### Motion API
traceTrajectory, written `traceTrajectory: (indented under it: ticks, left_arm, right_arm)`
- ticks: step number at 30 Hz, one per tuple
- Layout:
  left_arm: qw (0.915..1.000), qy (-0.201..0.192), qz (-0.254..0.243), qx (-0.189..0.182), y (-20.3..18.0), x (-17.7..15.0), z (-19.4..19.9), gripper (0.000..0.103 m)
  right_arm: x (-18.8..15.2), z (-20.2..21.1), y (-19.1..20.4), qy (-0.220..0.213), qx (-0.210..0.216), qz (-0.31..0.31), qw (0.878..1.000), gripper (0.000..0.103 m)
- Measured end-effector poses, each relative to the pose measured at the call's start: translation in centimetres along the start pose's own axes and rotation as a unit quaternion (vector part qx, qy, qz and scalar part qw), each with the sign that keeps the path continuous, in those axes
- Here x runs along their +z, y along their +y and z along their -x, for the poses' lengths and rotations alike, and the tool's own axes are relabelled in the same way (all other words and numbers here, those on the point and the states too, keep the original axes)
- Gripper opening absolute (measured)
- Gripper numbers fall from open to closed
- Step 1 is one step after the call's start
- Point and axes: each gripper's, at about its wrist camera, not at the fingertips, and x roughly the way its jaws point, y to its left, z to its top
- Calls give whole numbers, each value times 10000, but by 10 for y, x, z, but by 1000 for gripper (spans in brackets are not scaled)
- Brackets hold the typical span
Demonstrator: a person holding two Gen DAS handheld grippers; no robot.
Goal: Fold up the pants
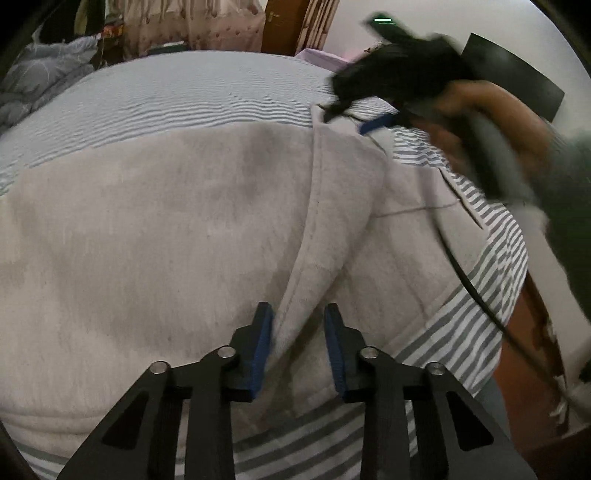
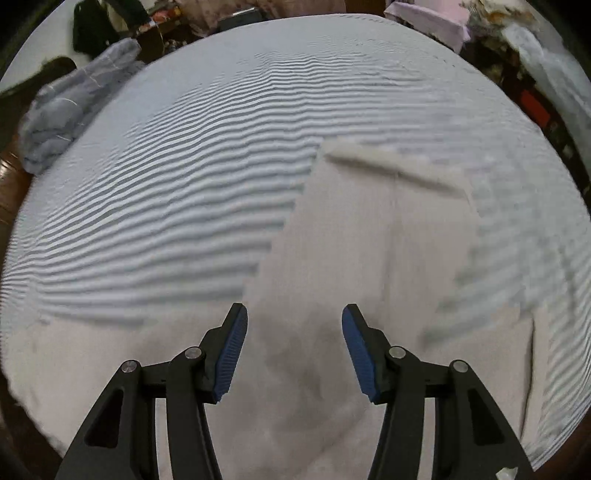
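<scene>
Light grey pants lie spread on a striped bed sheet. My left gripper is low over the pants near their edge, jaws partly apart with a raised fold of the fabric between the blue pads; I cannot tell if they pinch it. The right gripper, held by a hand, is blurred at the upper right, near the far end of that fold. In the right wrist view my right gripper is open and empty above the pants, with one leg stretching away.
A crumpled blue-grey blanket lies at the bed's far left corner. A pink box and clutter stand beyond the far edge. A black cable hangs from the right gripper across the pants. The wooden bed frame shows at right.
</scene>
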Motion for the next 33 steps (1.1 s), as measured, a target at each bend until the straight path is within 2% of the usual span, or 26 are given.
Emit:
traceTrajectory:
  ticks: [6, 10, 12, 14, 15, 16, 17, 20, 23, 26, 29, 33]
  left_arm:
    - [9994, -97, 278, -190, 11, -2, 0, 19]
    - [9995, -187, 196, -161, 11, -5, 0, 19]
    - [9996, -224, 134, -127, 8, -7, 2, 19]
    - [9995, -241, 125, -128, 5, -8, 2, 19]
    - [9995, -242, 152, -142, 6, -8, 1, 19]
    - [9994, -240, 181, -147, 6, -8, 1, 19]
    - [9994, -242, 202, -136, 6, -7, -3, 18]
    - [9993, -310, 182, -21, 6, -9, -2, 16]
    - [9991, -392, 99, 130, 1, -9, 0, 14]
    - [9986, -472, -19, 254, -3, -9, 6, 11]
    - [9974, -624, -165, 326, -11, -6, 16, 10]
    - [9956, -715, -403, 451, -20, -4, 28, 10]
  right_arm:
    - [62, -48, 13, -5, -737, -45, 9973, 51]
    - [74, -70, 19, 3, -1384, -150, 9903, 57]
    - [78, -73, 16, -72, -1502, -310, 9881, 56]
    - [81, -73, 7, -103, -1499, -546, 9871, 33]
    - [84, -73, 3, -113, -1477, -632, 9870, 28]
    - [86, -72, -3, -112, -1438, -681, 9872, 15]
    - [87, -67, -11, -94, -1324, -766, 9882, 7]
    - [83, -44, -30, -303, -1096, -967, 9888, 5]
    - [68, 11, -60, -834, -878, -1162, 9858, 5]
    - [50, 55, -98, -1124, -580, -1510, 9804, 5]
    - [13, 103, -146, -1378, -393, -1862, 9720, 5]
    - [-36, 126, -187, -1410, -252, -2163, 9658, 5]
